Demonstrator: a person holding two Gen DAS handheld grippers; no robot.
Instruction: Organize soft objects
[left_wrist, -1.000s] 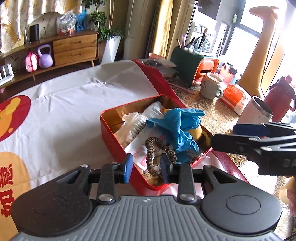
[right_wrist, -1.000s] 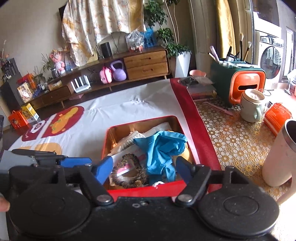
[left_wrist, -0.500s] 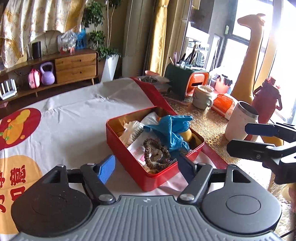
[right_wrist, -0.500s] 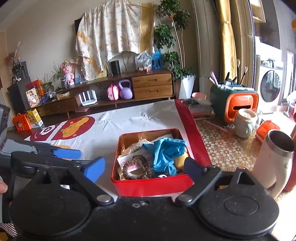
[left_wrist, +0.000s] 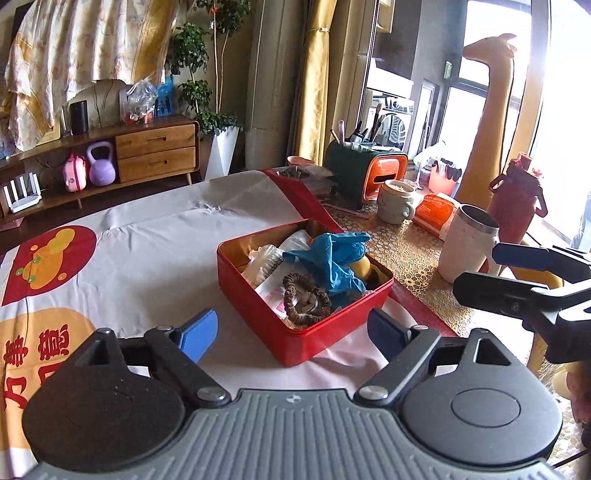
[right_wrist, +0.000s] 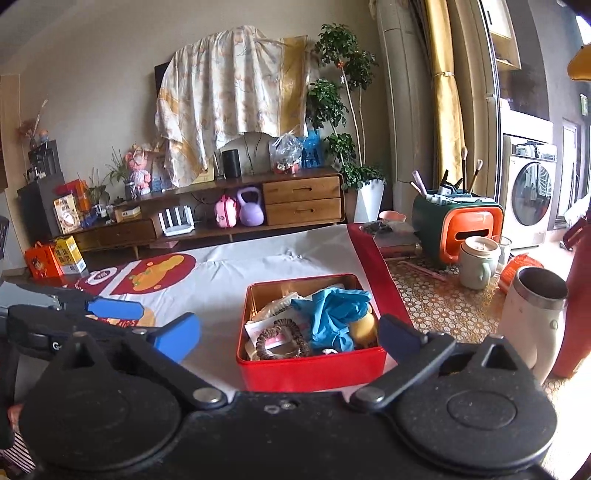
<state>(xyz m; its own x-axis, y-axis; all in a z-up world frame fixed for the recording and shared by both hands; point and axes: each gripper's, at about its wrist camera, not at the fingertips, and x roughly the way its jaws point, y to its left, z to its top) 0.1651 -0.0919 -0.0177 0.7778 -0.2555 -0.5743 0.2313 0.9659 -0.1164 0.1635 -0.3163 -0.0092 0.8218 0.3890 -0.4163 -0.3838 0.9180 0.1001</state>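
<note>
Tin (left_wrist: 295, 334), red, lidless, on the desk (left_wrist: 147, 258), holds limp blue glove (left_wrist: 328, 258) and stretchy brown scrunchie (left_wrist: 306, 302), light and soft, best pinched at a raised fold; left gripper (left_wrist: 291, 328) and right gripper (right_wrist: 288, 332) fingers opening wide, empty.

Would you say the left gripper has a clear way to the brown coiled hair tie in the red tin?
Probably yes: the left gripper is opening and empty, and the brown coiled hair tie lies uncovered atop the open red tin.
</note>
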